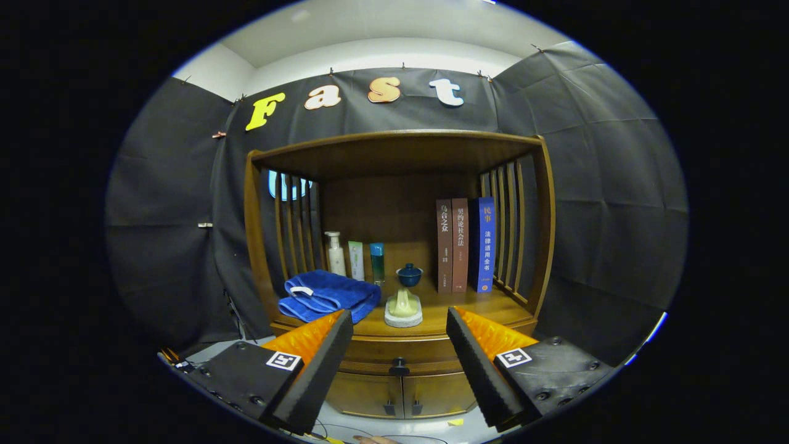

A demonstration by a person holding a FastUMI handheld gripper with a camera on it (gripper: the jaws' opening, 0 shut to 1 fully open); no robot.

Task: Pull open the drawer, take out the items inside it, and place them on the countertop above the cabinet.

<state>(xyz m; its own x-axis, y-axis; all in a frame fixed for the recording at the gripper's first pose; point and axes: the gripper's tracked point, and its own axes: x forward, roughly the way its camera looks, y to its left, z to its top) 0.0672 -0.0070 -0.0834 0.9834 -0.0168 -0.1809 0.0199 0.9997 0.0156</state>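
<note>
A wooden cabinet stands ahead of me, its drawer (400, 353) closed, with a dark round knob (399, 367) showing between my two fingers and a short way beyond them. Above the drawer runs the countertop (493, 311). My gripper (400, 320) is open, nothing between its fingers, held in front of the cabinet at about drawer height. What lies inside the drawer is hidden.
On the countertop lie a folded blue towel (330, 296), a pale soap on a white dish (404, 308), a small dark lidded cup (409, 275), three bottles (356, 259) at the back left, and three upright books (465, 245). Two small doors (404, 394) sit below the drawer.
</note>
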